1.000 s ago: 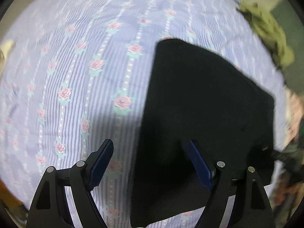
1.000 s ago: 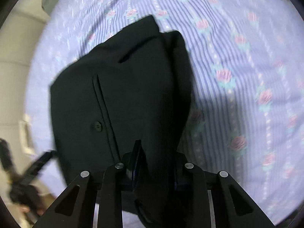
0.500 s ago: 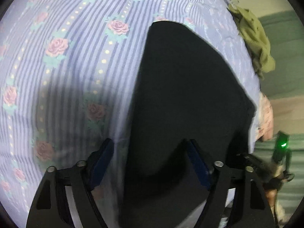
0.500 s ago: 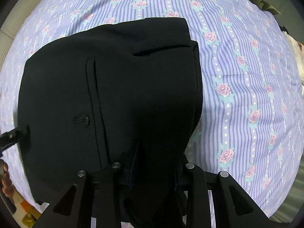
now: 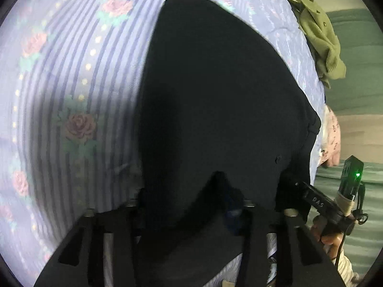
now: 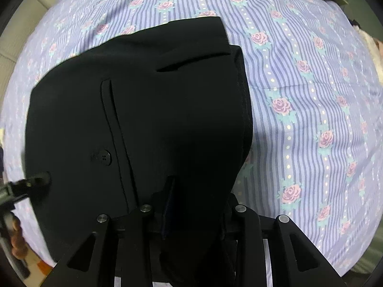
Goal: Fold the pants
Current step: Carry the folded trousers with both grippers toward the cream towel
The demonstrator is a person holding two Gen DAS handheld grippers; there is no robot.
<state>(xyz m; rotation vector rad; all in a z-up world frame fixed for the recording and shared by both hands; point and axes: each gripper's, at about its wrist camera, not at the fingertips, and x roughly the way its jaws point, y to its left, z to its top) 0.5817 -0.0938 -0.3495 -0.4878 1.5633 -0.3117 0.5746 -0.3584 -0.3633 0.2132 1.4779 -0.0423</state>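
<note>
A striped rose bedsheet [image 6: 311, 76] covers the bed; an olive garment [image 5: 320, 40] lies crumpled at its edge.

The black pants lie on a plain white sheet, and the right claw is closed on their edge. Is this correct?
Not quite: the sheet is lilac-striped with pink roses, not plain white, as the right wrist view shows. The black pants do lie on it, and the right claw is closed on their edge.

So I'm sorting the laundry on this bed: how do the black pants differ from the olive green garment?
The black pants are folded flat and smooth; the olive green garment is a crumpled heap. The pants lie close to both cameras; the olive garment sits at the bed's far edge. The pants show a button and pocket slits; the olive garment shows only wrinkles. Both rest on the striped rose bedsheet.
</note>
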